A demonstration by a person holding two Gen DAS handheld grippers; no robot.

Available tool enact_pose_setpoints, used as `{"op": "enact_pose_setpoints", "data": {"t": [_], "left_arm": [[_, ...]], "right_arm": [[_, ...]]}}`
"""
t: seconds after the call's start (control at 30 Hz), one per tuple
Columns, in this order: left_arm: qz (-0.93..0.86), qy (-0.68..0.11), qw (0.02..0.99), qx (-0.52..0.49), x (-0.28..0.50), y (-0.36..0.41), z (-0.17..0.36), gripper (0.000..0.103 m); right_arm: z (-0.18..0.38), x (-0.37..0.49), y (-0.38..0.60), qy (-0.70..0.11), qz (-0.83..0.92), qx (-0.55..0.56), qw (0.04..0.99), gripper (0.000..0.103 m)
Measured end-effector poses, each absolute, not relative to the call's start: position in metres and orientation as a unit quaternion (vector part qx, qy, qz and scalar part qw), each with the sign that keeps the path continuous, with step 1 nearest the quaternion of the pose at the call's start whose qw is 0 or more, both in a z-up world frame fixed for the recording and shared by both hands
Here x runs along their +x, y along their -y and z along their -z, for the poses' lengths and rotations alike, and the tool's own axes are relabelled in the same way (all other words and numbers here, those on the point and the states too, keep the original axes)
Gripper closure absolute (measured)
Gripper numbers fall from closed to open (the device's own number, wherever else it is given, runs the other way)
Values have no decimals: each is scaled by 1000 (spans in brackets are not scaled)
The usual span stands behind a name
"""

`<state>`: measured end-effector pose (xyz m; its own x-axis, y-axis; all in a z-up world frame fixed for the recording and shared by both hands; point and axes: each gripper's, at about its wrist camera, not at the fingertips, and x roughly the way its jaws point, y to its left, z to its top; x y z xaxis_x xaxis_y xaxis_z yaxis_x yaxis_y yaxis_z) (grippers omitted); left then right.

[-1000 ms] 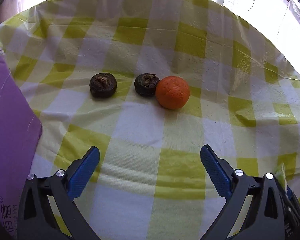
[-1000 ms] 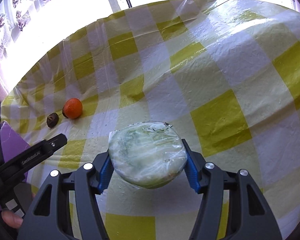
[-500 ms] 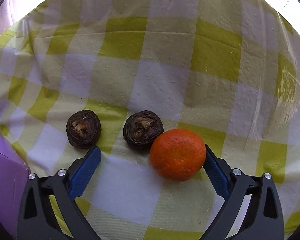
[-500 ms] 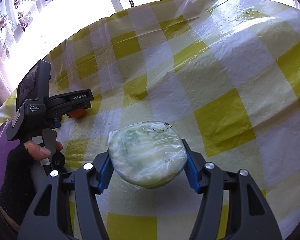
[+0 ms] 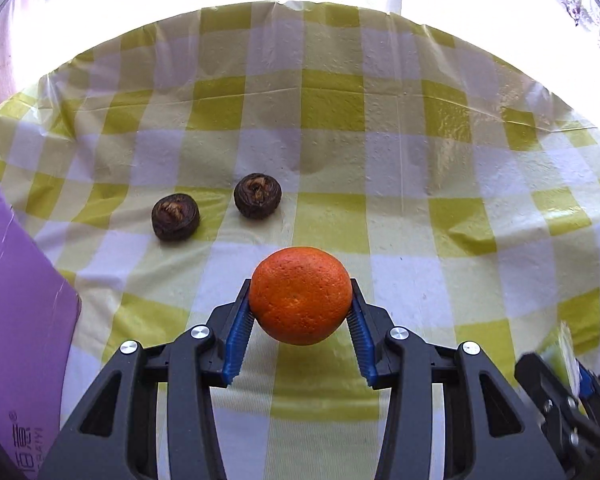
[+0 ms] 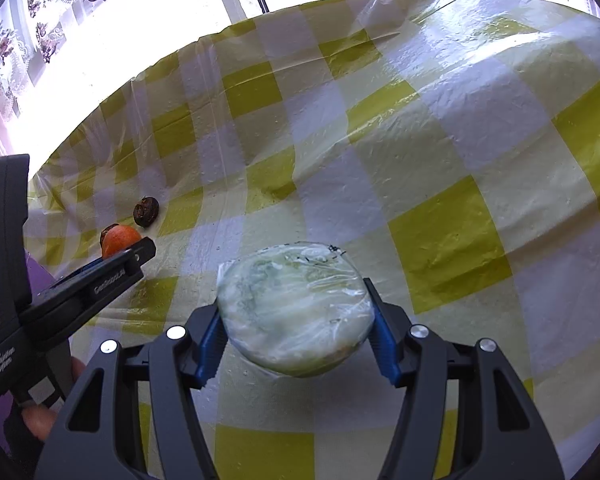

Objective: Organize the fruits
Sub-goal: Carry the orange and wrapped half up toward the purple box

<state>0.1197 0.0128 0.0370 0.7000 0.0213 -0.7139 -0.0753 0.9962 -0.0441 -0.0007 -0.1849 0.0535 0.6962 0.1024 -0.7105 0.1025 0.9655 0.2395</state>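
My left gripper [image 5: 300, 312] is shut on an orange [image 5: 301, 295] and holds it above the checked tablecloth; the orange also shows in the right wrist view [image 6: 120, 238]. Two dark brown water chestnuts [image 5: 175, 217] [image 5: 257, 195] lie on the cloth beyond it, to the left. My right gripper [image 6: 296, 320] is shut on a pale green melon piece wrapped in plastic film [image 6: 294, 306], held just above the cloth. The left gripper [image 6: 112, 266] appears at the left of the right wrist view.
A purple box [image 5: 18, 344] lies at the left edge of the table. The yellow and white checked tablecloth [image 5: 400, 152] has a clear plastic cover with creases. A bright window with flowered curtains [image 6: 48, 20] stands behind the table's far edge.
My left gripper closed on the orange and lifted it back from the two chestnuts. My right gripper kept holding the wrapped melon piece in place.
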Motion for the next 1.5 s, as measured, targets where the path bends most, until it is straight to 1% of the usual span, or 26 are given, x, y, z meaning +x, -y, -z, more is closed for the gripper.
{"op": "enact_pose_setpoints", "data": {"t": [0.17, 0.4, 0.53, 0.63, 0.9, 1.1, 1.17, 1.3, 1.5], "left_arm": [[-14, -393, 918, -62, 73, -19, -29, 60], [-10, -397, 913, -90, 1, -46, -18, 60], [1, -401, 911, -97, -13, -52, -16, 60], [3, -406, 906, -117, -9, -57, -13, 60], [9, -401, 907, -128, -12, -59, -13, 60], [19, -372, 923, -99, -23, -49, -21, 60], [21, -365, 927, -83, -32, -47, -25, 60], [30, -352, 933, -67, -56, -47, -33, 60], [28, -289, 956, -36, -93, -52, -63, 60]], "right_arm": [[-54, -1, 185, -389, 0, 132, 912, 42], [-53, 0, 185, -391, 1, 132, 911, 42], [-53, 1, 186, -394, 5, 136, 909, 42], [-53, 1, 187, -395, 7, 138, 908, 42], [-55, -1, 186, -392, 12, 137, 910, 42], [-63, -10, 184, -376, 28, 128, 917, 42], [-64, -16, 180, -386, 42, 118, 914, 42], [-65, -44, 165, -383, 30, 121, 915, 42], [-73, -83, 122, -360, -11, 95, 928, 42]]}}
